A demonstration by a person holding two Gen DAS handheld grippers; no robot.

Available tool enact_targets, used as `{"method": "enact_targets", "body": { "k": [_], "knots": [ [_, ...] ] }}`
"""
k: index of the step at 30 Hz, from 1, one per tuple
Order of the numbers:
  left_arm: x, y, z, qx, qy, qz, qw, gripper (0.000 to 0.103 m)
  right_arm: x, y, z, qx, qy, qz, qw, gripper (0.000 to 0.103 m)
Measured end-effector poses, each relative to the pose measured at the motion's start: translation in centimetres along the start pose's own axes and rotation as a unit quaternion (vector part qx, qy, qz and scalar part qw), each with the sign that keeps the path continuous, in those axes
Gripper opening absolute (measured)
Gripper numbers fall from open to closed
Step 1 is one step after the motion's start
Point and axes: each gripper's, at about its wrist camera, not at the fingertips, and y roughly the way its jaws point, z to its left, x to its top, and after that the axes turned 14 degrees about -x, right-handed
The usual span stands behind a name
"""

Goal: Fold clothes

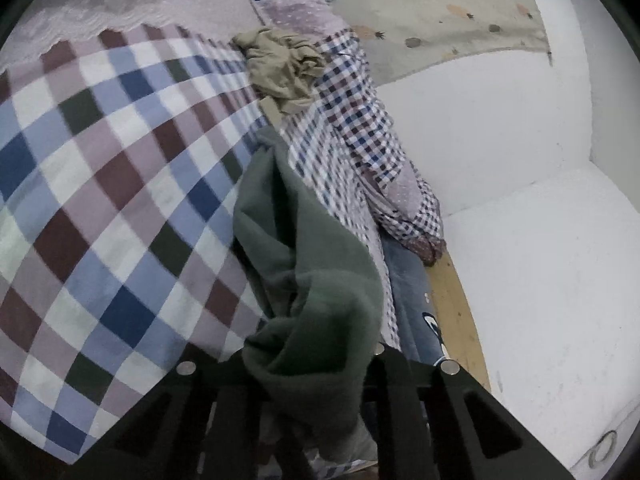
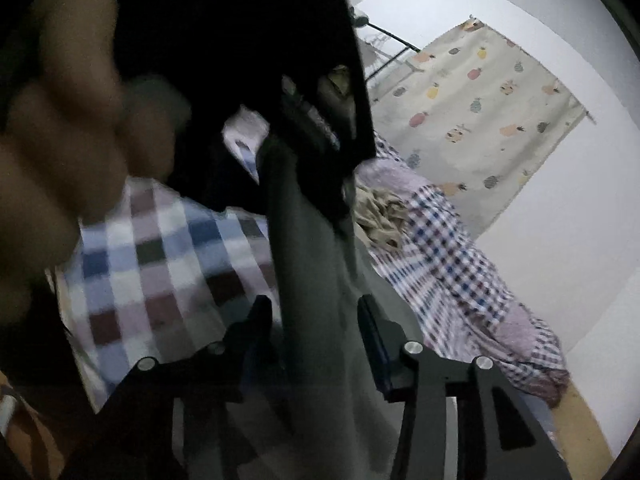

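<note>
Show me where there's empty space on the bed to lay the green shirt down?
The big checkered blanket is bare from its lacy top edge down to the tongs. It's crowded along the right edge: the tan crumpled garment and small-check cloth sit there.

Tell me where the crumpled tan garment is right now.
The crumpled tan garment lies on the bed, at the far edge of the large-check blanket, against the small-check quilt. The right wrist view shows it beyond the hanging green cloth.
</note>
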Motion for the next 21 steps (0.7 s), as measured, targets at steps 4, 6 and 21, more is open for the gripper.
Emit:
{"method": "enact_targets", "body": {
  "k": [4, 6, 21],
  "knots": [
    [0.6, -0.1, -0.3, -0.013, -0.004, 0.001, 0.9999, 0.012, -2.5, 2.3, -1.4, -0.038, 0.003, 0.051, 0.998, 0.050],
    [0.9, 0.0, -0.4, -0.019, -0.007, 0.001, 0.9998, 0.012, -3.8, 3.6, -2.4, -0.056, 0.006, 0.080, 0.995, 0.050],
    [3.3, 1.1, -1.3, -0.076, -0.032, -0.017, 0.9965, 0.011, -15.4, 3.5, -9.3, -0.163, -0.028, 0.236, 0.958, 0.050]
  ]
}}
